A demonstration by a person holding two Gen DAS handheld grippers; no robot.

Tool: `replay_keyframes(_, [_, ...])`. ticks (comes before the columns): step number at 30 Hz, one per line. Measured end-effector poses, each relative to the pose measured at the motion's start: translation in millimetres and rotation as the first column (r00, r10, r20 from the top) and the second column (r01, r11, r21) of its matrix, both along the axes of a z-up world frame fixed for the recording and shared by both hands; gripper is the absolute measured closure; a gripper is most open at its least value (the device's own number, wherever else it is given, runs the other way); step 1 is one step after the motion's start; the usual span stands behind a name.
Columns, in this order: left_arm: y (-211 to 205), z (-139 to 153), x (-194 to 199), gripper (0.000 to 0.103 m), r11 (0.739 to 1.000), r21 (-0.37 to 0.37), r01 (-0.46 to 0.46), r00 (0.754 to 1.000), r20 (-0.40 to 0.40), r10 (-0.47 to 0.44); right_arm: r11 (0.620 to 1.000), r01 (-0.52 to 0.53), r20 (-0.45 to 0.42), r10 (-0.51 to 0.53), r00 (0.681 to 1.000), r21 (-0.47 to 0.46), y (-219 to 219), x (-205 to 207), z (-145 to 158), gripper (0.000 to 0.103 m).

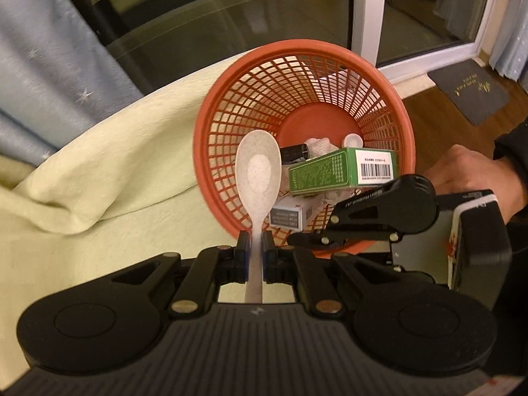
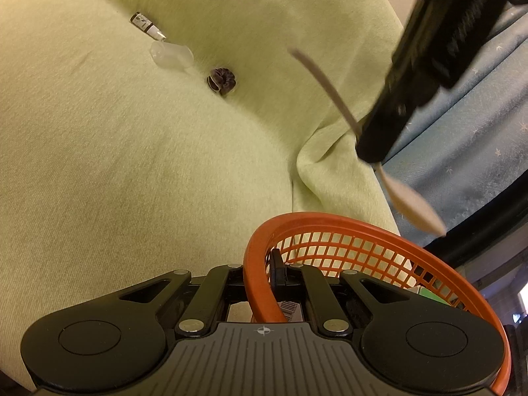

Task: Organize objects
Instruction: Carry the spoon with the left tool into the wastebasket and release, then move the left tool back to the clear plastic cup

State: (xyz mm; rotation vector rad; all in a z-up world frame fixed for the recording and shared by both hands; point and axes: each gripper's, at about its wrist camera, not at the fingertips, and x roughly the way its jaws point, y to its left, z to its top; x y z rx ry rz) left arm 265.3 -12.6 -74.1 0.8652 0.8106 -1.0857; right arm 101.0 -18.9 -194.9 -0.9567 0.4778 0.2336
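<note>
Pale green cloth (image 2: 132, 165) over a soft surface, blue curtain (image 1: 49, 66) and glass door behind. White speckled spoon (image 1: 259, 171) pinched by its handle between the pressed-together jaws of the left gripper (image 1: 254, 247), bowl end poised just over the near rim of the orange mesh basket (image 1: 231, 105); not yet dropped. Basket tilted and held at its rim by the right gripper (image 2: 264, 274), jaws clamped on the plastic edge. Already inside: a green box (image 1: 340, 171), a white box (image 1: 287, 216), a dark cylinder (image 1: 293, 151), some small white pieces. Still out on the cloth, well apart from the basket: a small brown bottle (image 2: 147, 26), a clear plastic cup (image 2: 171, 54), a dark scrunchie (image 2: 221, 81). Roughly past halfway, by the look of it.
</note>
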Motion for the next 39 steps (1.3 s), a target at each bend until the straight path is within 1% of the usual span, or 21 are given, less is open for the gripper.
replay_keyframes(4, [-20, -5, 1, 0.099, 1.0, -0.005, 0.02, 1.0, -0.017, -0.02, 1.0, 0.001, 0.003, -0.001, 1.0, 0.006, -1, -1, 0, 0.101])
replay_keyframes(6, [-31, -8, 2, 0.097, 0.999, -0.031, 0.022, 1.0, -0.017, -0.022, 1.0, 0.001, 0.004, -0.001, 1.0, 0.009, -2, 0, 0, 0.101])
replay_keyframes(7, [-35, -8, 3, 0.093, 0.998, -0.054, 0.02, 1.0, -0.017, -0.02, 1.0, 0.001, 0.004, -0.001, 1.0, 0.009, -2, 0, 0, 0.101])
replay_keyframes(8, [-38, -8, 4, 0.085, 0.997, -0.075, 0.021, 1.0, -0.015, -0.022, 1.0, 0.002, 0.004, -0.002, 1.0, 0.01, -2, 0, 0, 0.101])
replay_keyframes(9, [-40, -7, 5, 0.081, 0.996, -0.094, 0.009, 1.0, -0.009, -0.01, 1.0, 0.003, 0.004, -0.003, 1.0, 0.011, -2, 0, 0, 0.101])
replay_keyframes(10, [-39, -5, 6, 0.079, 0.994, -0.109, -0.004, 1.0, -0.011, 0.003, 1.0, 0.004, 0.004, -0.004, 1.0, 0.013, -2, 1, 0, 0.101])
replay_keyframes(12, [-30, -1, 10, 0.079, 0.99, -0.138, -0.034, 0.999, -0.017, 0.032, 1.0, 0.008, 0.004, -0.008, 1.0, 0.018, -2, 1, 1, 0.101])
replay_keyframes(16, [4, 1, 24, 0.079, 0.981, -0.144, -0.126, 0.992, 0.006, 0.129, 1.0, 0.011, 0.009, -0.012, 1.0, 0.026, -4, 0, 2, 0.101])
replay_keyframes(18, [32, 1, 34, 0.079, 0.969, -0.151, -0.197, 0.98, 0.01, 0.2, 1.0, 0.014, 0.011, -0.014, 1.0, 0.028, -4, -1, 3, 0.101])
replay_keyframes(20, [62, 1, 40, 0.079, 0.949, -0.158, -0.273, 0.96, 0.024, 0.28, 0.999, 0.014, 0.012, -0.014, 1.0, 0.029, -4, -1, 2, 0.101])
replay_keyframes(22, [98, -1, 51, 0.079, 0.919, -0.165, -0.359, 0.929, 0.031, 0.369, 0.999, 0.013, 0.012, -0.013, 1.0, 0.03, -5, -1, 2, 0.101])
replay_keyframes(23, [117, -2, 56, 0.078, 0.899, -0.169, -0.403, 0.91, 0.034, 0.414, 0.999, 0.013, 0.013, -0.013, 1.0, 0.03, -6, -1, 2, 0.101])
replay_keyframes(26, [178, -6, 65, 0.075, 0.827, -0.179, -0.534, 0.835, 0.04, 0.548, 0.999, 0.015, 0.014, -0.016, 1.0, 0.035, -7, 1, 2, 0.101])
replay_keyframes(30, [258, -24, 70, 0.073, 0.712, -0.172, -0.68, 0.718, 0.04, 0.695, 0.999, 0.015, 0.012, -0.015, 1.0, 0.032, -6, 1, 3, 0.101])
replay_keyframes(35, [333, -59, 62, 0.071, 0.567, -0.167, -0.806, 0.575, 0.005, 0.818, 1.0, 0.012, 0.011, -0.012, 1.0, 0.024, -7, -1, 2, 0.101])
replay_keyframes(36, [343, -65, 61, 0.071, 0.544, -0.165, -0.823, 0.552, -0.007, 0.834, 1.0, 0.01, 0.01, -0.01, 1.0, 0.02, -6, -1, 1, 0.101])
replay_keyframes(37, [349, -72, 59, 0.07, 0.527, -0.161, -0.835, 0.535, -0.013, 0.845, 1.0, 0.009, 0.009, -0.009, 1.0, 0.017, -6, -1, 1, 0.101])
replay_keyframes(39, [357, -85, 56, 0.063, 0.502, -0.156, -0.85, 0.51, -0.013, 0.86, 1.0, 0.012, 0.008, -0.012, 1.0, 0.017, -5, 0, 0, 0.101])
